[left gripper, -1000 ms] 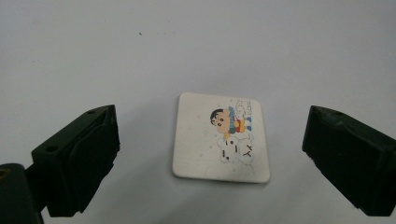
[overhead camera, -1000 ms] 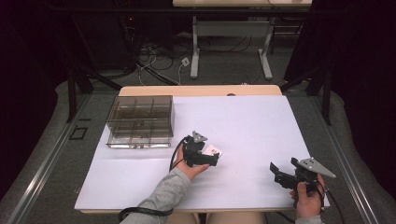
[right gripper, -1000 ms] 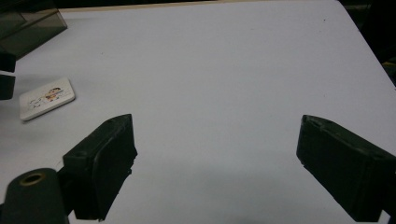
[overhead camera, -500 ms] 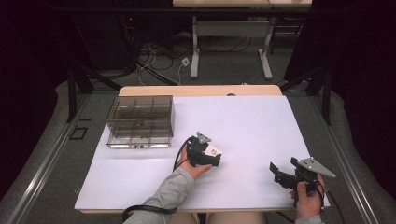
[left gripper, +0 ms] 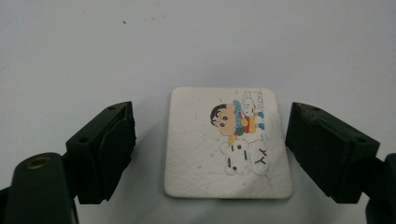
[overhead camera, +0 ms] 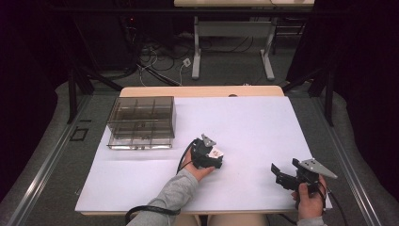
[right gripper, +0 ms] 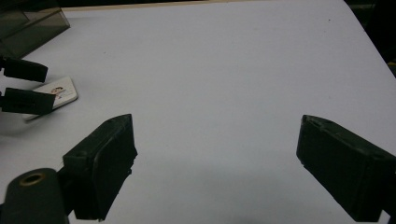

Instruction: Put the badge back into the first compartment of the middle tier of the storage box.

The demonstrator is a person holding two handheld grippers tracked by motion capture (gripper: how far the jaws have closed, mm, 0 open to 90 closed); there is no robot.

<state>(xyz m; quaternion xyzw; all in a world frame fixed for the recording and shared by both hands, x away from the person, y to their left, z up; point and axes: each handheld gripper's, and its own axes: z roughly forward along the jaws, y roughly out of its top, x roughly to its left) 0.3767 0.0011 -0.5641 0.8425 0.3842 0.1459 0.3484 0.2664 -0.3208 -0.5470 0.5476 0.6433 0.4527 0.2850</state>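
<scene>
A small white card [left gripper: 229,140] with a cartoon print lies flat on the white table top [overhead camera: 244,122]. My left gripper [left gripper: 211,122] points down at it, one jaw on each side. The jaws have just been closing, but a gap remains at both edges, so the pads [left gripper: 116,144] do not touch it. In the high view the left gripper [overhead camera: 211,157] is near the table's middle with the card [overhead camera: 217,152] under it. My right gripper [overhead camera: 284,170] rests open at the front right with nothing between its jaws [right gripper: 217,135].
A dark see-through compartment box [overhead camera: 141,122] stands at the back left of the table. From the right gripper view the left gripper [right gripper: 23,86] and the card [right gripper: 63,91] lie off to the left, the box [right gripper: 28,25] behind them.
The left gripper has edged slightly toward the card and its jaws stand a little closer together. The right gripper has not moved.
</scene>
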